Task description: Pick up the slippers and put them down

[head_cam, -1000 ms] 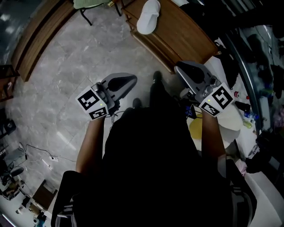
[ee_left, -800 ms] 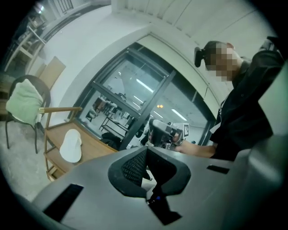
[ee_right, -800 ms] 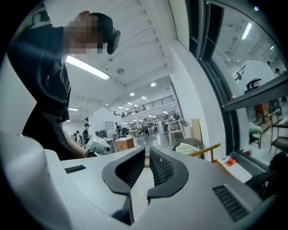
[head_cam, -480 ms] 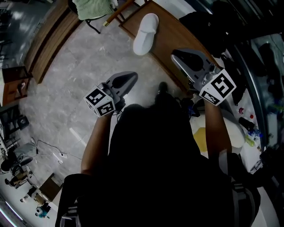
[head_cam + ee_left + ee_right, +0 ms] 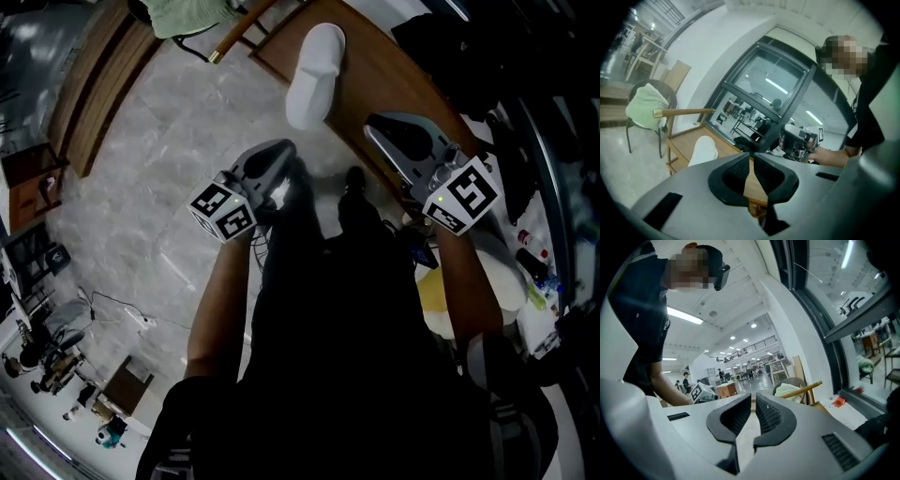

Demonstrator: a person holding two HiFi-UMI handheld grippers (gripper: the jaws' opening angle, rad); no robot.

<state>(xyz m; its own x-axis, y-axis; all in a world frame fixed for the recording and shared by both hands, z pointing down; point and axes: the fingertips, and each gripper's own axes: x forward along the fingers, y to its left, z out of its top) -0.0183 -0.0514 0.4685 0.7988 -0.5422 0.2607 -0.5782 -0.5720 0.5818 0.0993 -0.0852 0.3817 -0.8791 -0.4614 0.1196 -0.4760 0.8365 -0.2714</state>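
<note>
Both tools shut and empty, slipper lying ahead on the bench.
The left tool [image 5: 282, 152] was seen with its jaws pressed together, nothing gripped; the right tool [image 5: 377, 124] was likewise closed on nothing. The white slipper [image 5: 314, 64] was found at the near edge of the wooden bench [image 5: 375, 80], ahead of and between both tools, its long axis pointed away from the person, slightly slanted.
</note>
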